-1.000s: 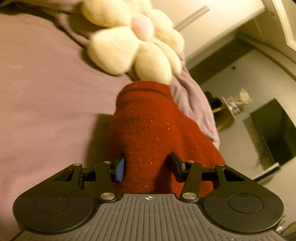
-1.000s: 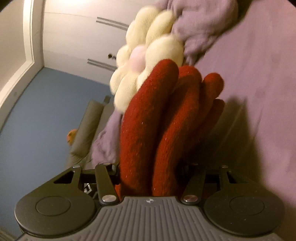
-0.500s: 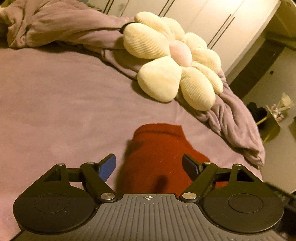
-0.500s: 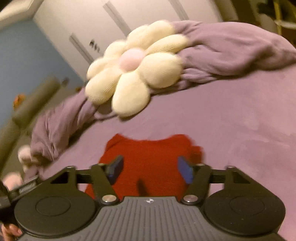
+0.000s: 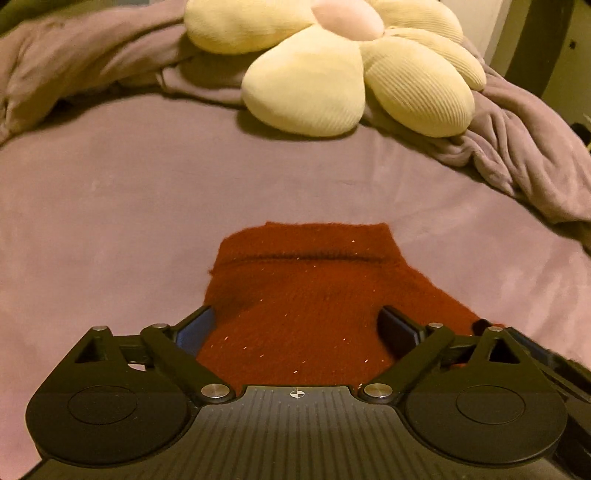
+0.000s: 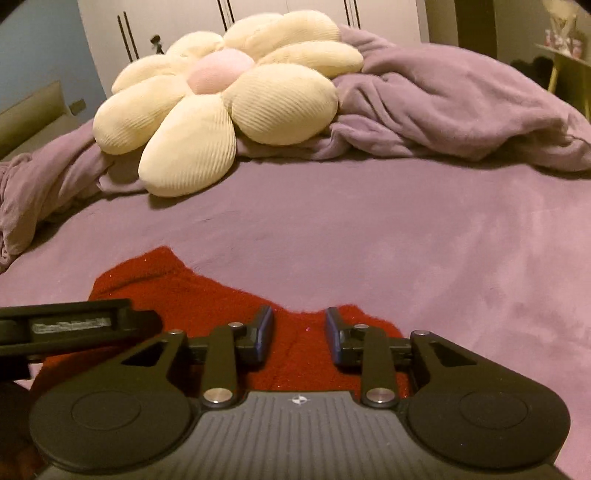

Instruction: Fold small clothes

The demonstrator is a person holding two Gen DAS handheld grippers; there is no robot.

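Nearest in the left wrist view, the left gripper (image 5: 297, 326) stands with its jaws wide and still opening; the red knitted gloves (image 5: 306, 295) lie flat between them, and the blue pads stand clear of the wool on both sides. A second ago these same jaws were pinched on the gloves, which hung upright in front of the camera; now the gloves rest on the bed (image 5: 110, 192), with the cuff end at 12 o'clock from the gripper and a seam line running across just below the cuff.

In the right wrist view, the right gripper (image 6: 299, 338) has its jaws narrow and closing over the glove's far edge, red wool lying under the gap; whether the pads press on it I cannot tell. A second ago the glove fingers stood tall between these jaws; now the red knitted gloves (image 6: 192, 291) spread flat toward 10 o'clock, where a black bar of the left gripper (image 6: 74, 326) crosses in at 9 o'clock above the wool.

Farther off, bare purple sheet stretches beyond the gloves. At 12 o'clock in the left view and 11 o'clock in the right sits the cream flower cushion (image 5: 351, 66) with its pink centre, resting on a rumpled purple blanket (image 6: 443, 103) well apart from the gloves. Behind it, at 12 o'clock in the right view, stand pale wardrobe doors (image 6: 177, 22).
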